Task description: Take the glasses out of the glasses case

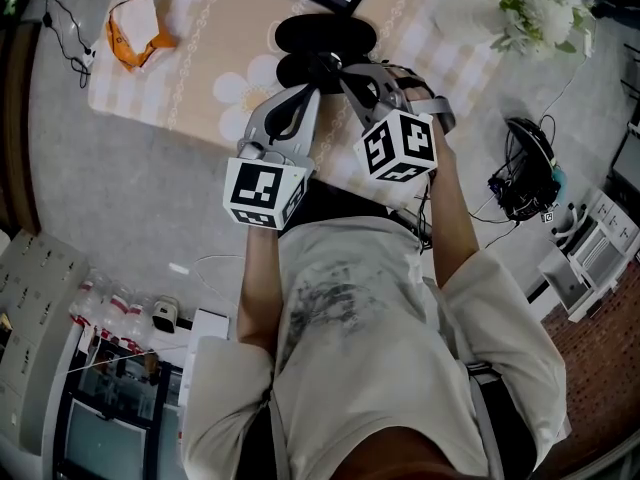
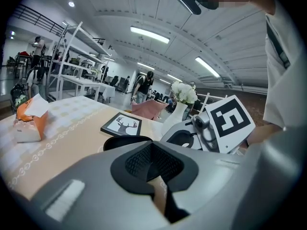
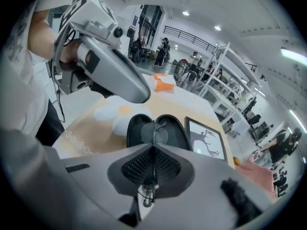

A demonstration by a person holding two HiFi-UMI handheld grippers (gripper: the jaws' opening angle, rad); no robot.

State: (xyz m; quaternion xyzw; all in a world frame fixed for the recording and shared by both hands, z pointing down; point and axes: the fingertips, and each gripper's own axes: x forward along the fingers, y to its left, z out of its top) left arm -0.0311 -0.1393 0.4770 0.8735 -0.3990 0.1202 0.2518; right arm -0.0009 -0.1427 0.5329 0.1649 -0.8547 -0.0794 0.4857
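1. My right claw (image 3: pixel 153 150) is pressed together on the thin frame of the glasses (image 3: pixel 147 134). They hang above the open glasses case (image 3: pixel 133 125) on the counter (image 3: pixel 91 123).
2. My left claw (image 2: pixel 152 150) is pressed together on nothing, just short of the case.
3. Risk, as I judge it: the pinch is narrow and on wire. A tilt or jolt could let the glasses swivel, slip free and strike the case or counter.

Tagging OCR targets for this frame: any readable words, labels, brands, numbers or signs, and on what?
No readable text in any view.
Marker cubes: black-and-white square patterns, no letters or digits.
Picture frame: deer silhouette only, no caption.
Orange packet: any print is too blurred to read.
Glasses case: plain black, no visible logo.
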